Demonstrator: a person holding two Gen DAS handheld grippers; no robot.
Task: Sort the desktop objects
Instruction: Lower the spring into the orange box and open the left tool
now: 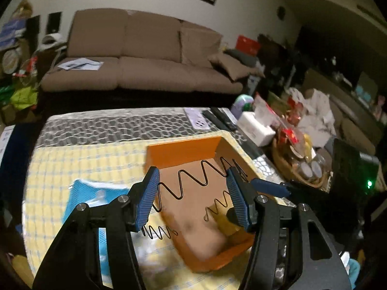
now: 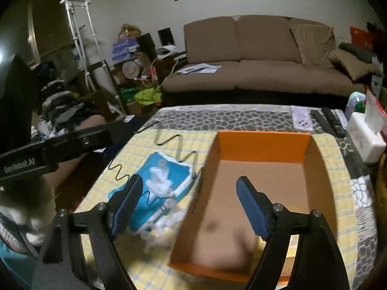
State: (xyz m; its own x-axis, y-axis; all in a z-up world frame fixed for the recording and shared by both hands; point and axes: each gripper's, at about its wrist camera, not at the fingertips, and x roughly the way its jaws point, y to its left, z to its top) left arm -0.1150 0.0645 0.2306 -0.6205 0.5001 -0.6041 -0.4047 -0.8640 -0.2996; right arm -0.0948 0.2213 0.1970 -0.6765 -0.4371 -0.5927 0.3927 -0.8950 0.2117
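The left gripper (image 1: pixel 193 181) holds a black zigzag wire (image 1: pixel 193 178) stretched between its blue pads, jaws about half open, above the orange cardboard box (image 1: pixel 181 151). Its view shows the wire running over the box's left wall – and a yellow item (image 1: pixel 226 224) in the box's near right corner, hidden from the other camera. The right gripper (image 2: pixel 188 191) hangs wide open and empty over the box's near left edge. Only its view shows the blue packet (image 2: pixel 169 171) with white cotton-like bits lying on the yellow checked cloth (image 2: pixel 338 193), just left of the box, the wire dangling above it.
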